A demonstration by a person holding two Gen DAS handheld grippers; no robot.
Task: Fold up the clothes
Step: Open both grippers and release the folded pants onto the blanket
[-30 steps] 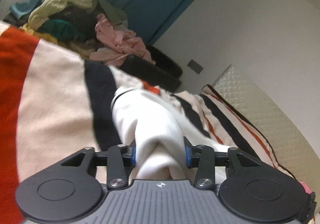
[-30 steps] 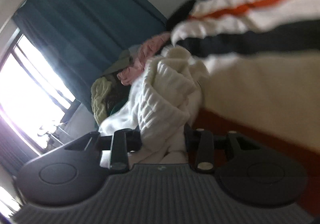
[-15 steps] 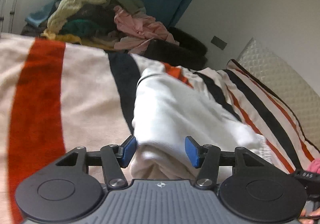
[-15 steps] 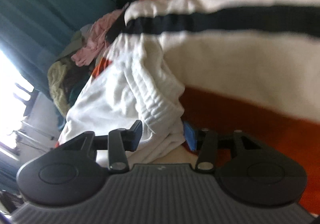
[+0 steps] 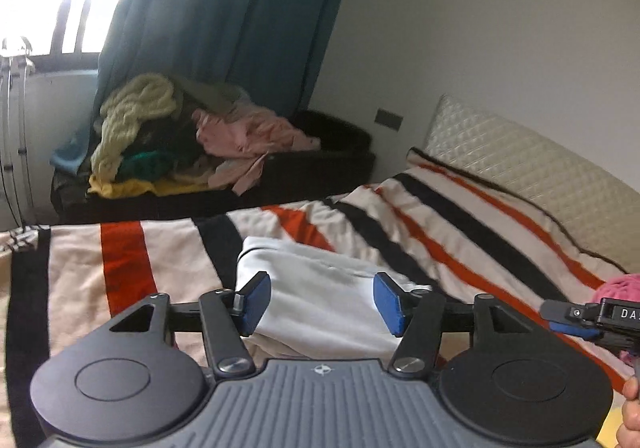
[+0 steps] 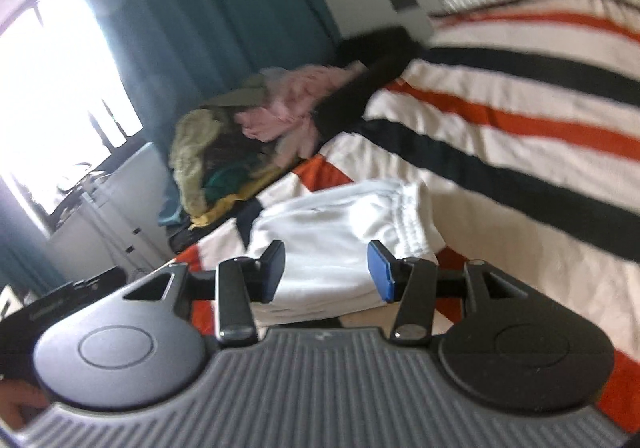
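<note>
Left gripper (image 5: 320, 302) hovering with jaws opening, blue pads (image 5: 255, 303) touching nothing, right gripper (image 6: 327, 273) likewise parted and gripping nothing, folded white cotton garment (image 5: 320, 288) lying below on the striped cream, orange and black blanket (image 5: 460, 224) (apart from both).

Left gripper (image 5: 320, 303) body: dark grey ribbed housing behind the jaws, with a small round crosshair emblem at its front edge.
Left gripper discs: two black round plates flanked the housing, each with a raised inner circle.
Left gripper linkages: black bars with silver screw heads led forward to blue pads (image 5: 387, 303).
Right gripper (image 6: 326, 276) body: same grey ribbed housing and paired discs.
Right gripper pads: blue, on black arms with silver screws.
Right gripper side view: white lettering "DA" on its black casing.
</note>
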